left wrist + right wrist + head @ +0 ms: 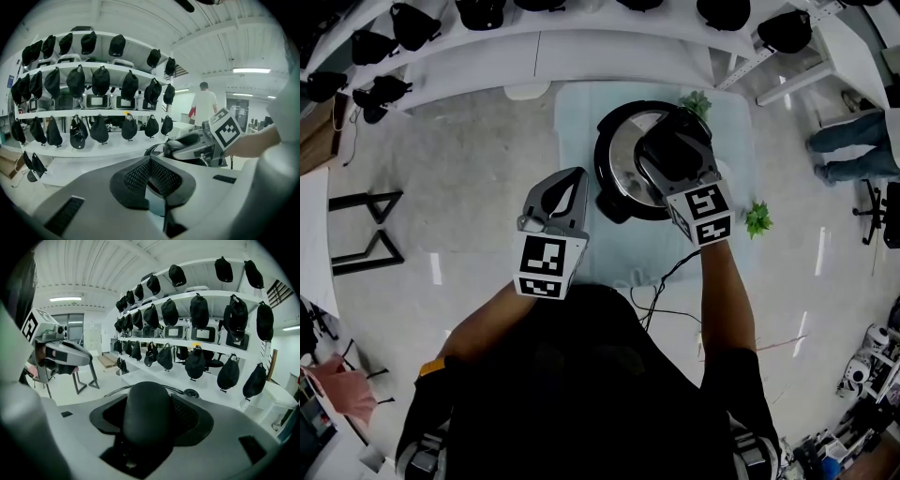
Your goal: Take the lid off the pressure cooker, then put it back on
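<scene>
The pressure cooker (607, 192) stands on a pale worktop (581, 112) with its silver lid (623, 155) seated on top. The right gripper (675, 141) reaches over it from above, and the right gripper view shows its fingers (192, 420) clamped on the lid's black handle (149, 413). The left gripper (572, 183) hangs in the air just left of the cooker and apart from it, its fingers (136, 180) pressed together with nothing between them. Two green sprigs lie on the worktop, one (697, 101) behind the cooker and one (757, 220) to its right. A dark cable (661, 281) trails off the near edge. Behind the worktop, white shelves (101, 112) carry rows of black caps (101, 79), and a person in a white shirt (205, 105) stands farther off.
</scene>
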